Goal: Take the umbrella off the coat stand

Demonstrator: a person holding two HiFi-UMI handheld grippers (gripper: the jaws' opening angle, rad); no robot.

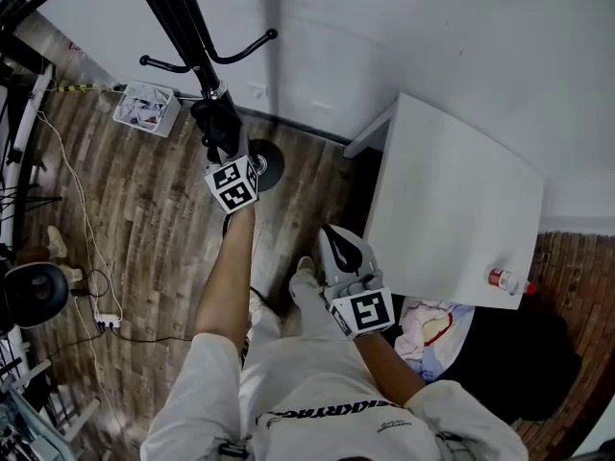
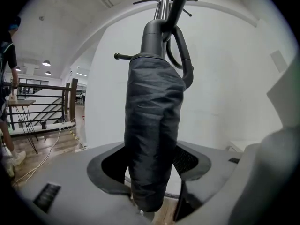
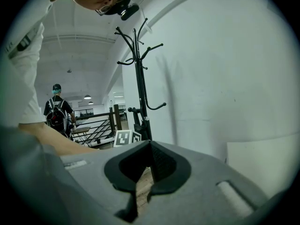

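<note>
Umbrella (image 2: 151, 125) inside left tool (image 2: 151, 175); wall (image 2: 229, 88) behind

Wood-plank floor (image 1: 163, 219): the coat stand (image 1: 183, 17) stands on its round base (image 1: 270, 164) at 12 o'clock in the head view, close to the wall. A white basket (image 1: 146, 107) of papers is at 11 o'clock. A power strip (image 1: 106, 322) with a trailing cable is at 8 o'clock. Crumpled cloth (image 1: 432, 327) is at 5 o'clock. White table (image 1: 452, 200) at 3 o'clock: one small red-capped bottle (image 1: 507, 280) near its 5 o'clock corner.
</note>
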